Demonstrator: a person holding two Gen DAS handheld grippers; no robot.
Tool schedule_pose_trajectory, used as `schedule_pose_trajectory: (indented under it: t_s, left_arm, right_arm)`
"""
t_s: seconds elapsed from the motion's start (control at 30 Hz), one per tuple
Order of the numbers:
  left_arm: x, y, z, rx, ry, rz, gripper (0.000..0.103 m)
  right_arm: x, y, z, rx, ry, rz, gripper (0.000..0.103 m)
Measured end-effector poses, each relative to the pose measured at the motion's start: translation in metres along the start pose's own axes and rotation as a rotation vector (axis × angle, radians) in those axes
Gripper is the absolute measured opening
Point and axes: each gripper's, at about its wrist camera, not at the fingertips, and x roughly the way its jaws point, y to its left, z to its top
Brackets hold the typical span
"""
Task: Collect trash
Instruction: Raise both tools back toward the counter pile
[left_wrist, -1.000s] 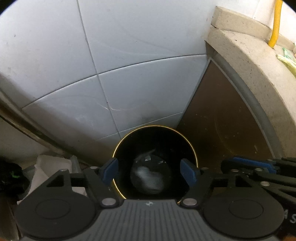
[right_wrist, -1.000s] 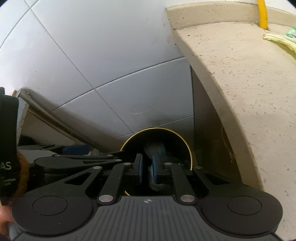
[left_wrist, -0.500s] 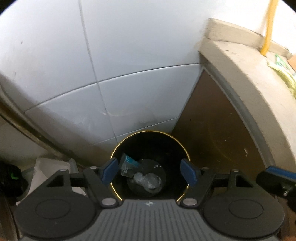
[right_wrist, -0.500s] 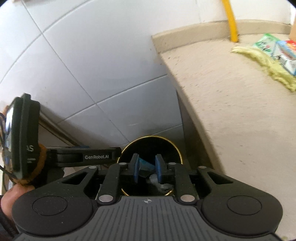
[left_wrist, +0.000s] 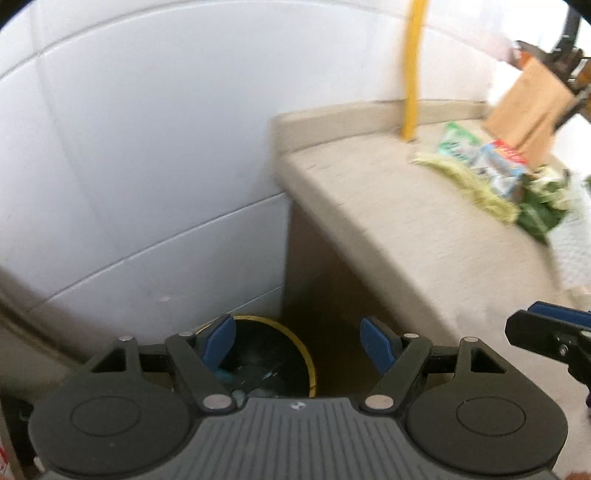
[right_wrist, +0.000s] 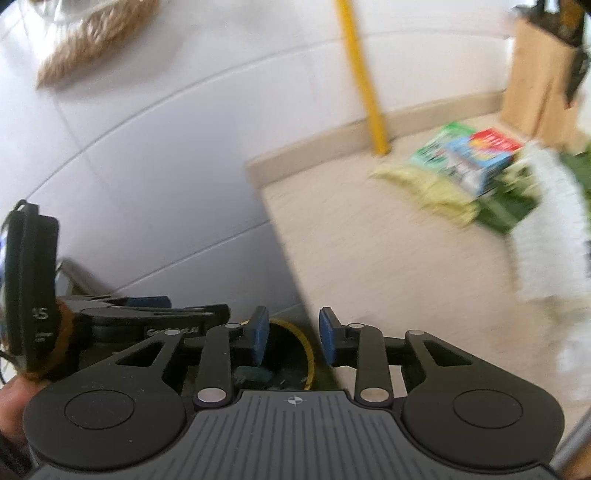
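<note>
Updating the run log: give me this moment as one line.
left gripper: open, empty | right gripper: opening, empty | bin: holds trash | counter: packets remain

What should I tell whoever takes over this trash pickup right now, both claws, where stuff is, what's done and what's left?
Left claw: open, empty, above the bin.
Right claw: jaws opening, nothing between them.
Bin: black with a yellow rim, on the floor against the tiled wall beside the counter; it already holds some trash.
Left to collect, on the counter near the yellow pole: yellowish wrapper, green packet, blue-and-red box, dark green wrapper. The picture is blurred there, so check for more.
</note>
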Motion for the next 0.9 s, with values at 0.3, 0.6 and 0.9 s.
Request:
schedule_pose_trajectory:
  t_s: [0.3, 0.6, 0.9]
  left_arm:
    - [-0.013, -0.067, 0.016, 0.131, -0.052, -0.106, 0.075]
    - [-0.011, -0.124, 0.023, 0.229, -0.047, -0.181, 0.076]
    - [-0.021, -0.172, 0.021, 0.318, -0.054, -0.253, 0.077]
  right_arm:
    - [-0.05, -0.057, 0.002, 0.111, -0.135, -0.135, 0.044]
    - [-0.074, -0.11, -0.004, 0.177, -0.216, -0.254, 0.05]
    - [-0.084, -0.145, -0.012, 0.233, -0.239, -0.288, 0.055]
